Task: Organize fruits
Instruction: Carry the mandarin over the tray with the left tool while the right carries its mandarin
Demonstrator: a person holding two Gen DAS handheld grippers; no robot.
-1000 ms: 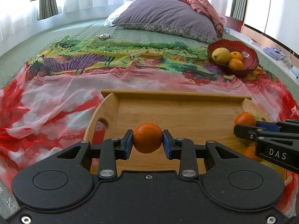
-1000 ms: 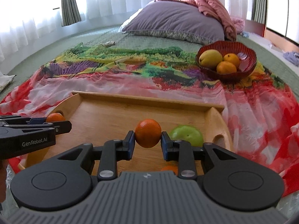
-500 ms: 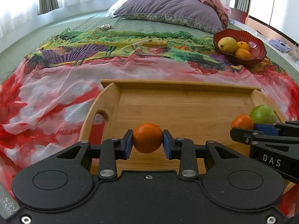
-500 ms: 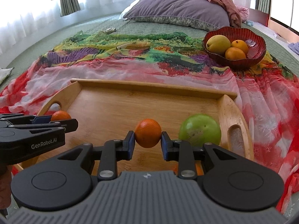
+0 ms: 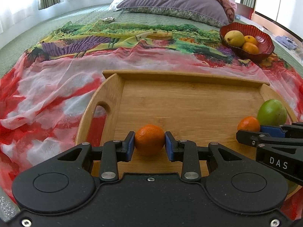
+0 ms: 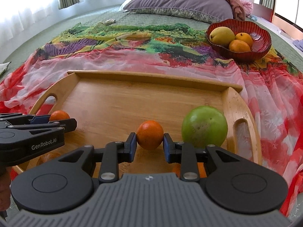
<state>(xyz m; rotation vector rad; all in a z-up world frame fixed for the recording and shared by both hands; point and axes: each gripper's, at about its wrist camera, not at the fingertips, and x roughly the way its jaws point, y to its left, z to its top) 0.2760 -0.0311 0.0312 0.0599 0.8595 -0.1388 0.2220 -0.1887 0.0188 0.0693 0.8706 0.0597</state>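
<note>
White lettering "DAS" is showing on the side of the black right tongs [image 5: 248, 127] in the left wrist view, and "GenRobot.AI" is reading clearly on the black left tongs [image 6: 56, 117] in the right wrist view. The left tongs are pinching a small round orange tangerine [image 5: 149, 139] between blue pads [image 5: 129, 145], holding it over the near part of the light wooden tray with cut-out handles [image 5: 189, 102]. The right tongs are gripping a second small orange tangerine [image 6: 150, 137] the same way, its skin glossy and finely pitted. Just to the right of it, a big round green apple with a brownish blotch [image 6: 204, 126] is sitting on the tray floor beside the right handle. Something orange is peeking out under the right tongs' body, too hidden to identify. The tray is lying on a red, pink and green patterned scarf [image 6: 132, 51] spread over the green bed [image 6: 151, 19]. Further back on the right, a dark red scalloped glass bowl [image 6: 262, 43] is holding a yellow pear-like fruit [image 6: 222, 34] and two orange citrus fruits [image 6: 239, 45].
</note>
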